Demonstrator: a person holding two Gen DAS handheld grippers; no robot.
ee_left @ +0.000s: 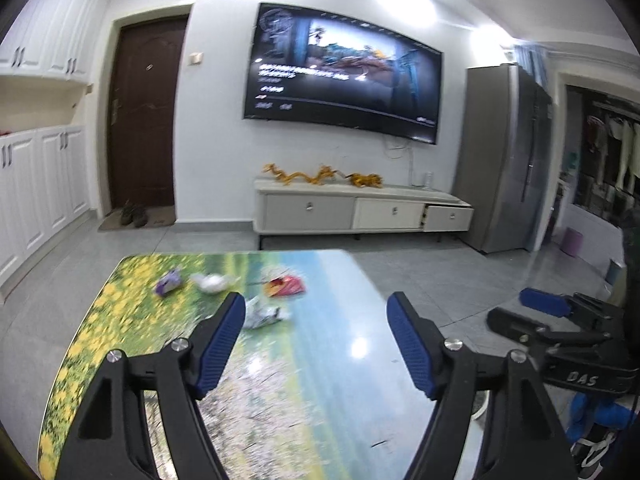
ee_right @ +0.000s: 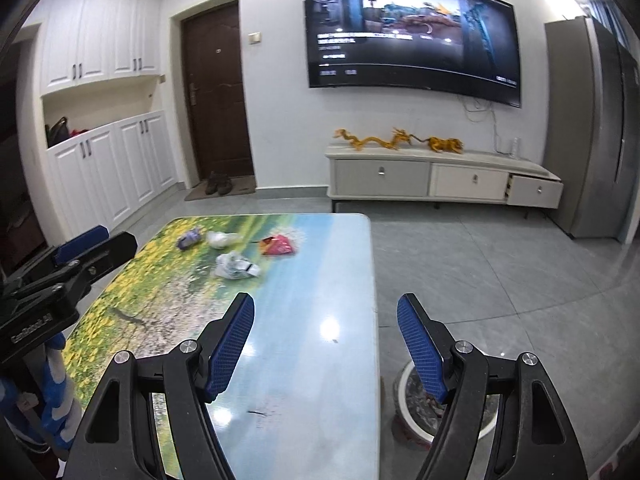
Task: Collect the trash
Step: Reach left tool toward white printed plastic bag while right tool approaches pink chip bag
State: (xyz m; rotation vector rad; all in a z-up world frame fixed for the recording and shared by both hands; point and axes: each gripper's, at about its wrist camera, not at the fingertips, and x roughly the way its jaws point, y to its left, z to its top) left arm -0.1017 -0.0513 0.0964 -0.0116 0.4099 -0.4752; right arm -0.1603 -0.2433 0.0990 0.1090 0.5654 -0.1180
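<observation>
Four scraps: purple wrapper (ee_right: 189, 238), white wad (ee_right: 221, 239), red packet (ee_right: 276, 245), crumpled white wrapper (ee_right: 236, 266), all at the table's (ee_right: 312, 360) far end.
Left gripper (ee_left: 316, 344): wide apart, holding nothing.
Right gripper (ee_right: 326, 350): equally wide, empty (bin (ee_right: 404, 408) beside the table).
Risk: light wrappers skid on the glossy top; a shallow pinch flicks one overboard.

I see bright ceiling light, glare spots on the glossy table (ee_right: 320, 280) between my open tongs, left wrist view motion-blurred, right sharper, both with fisheye bending and dark vignette at the corners.
</observation>
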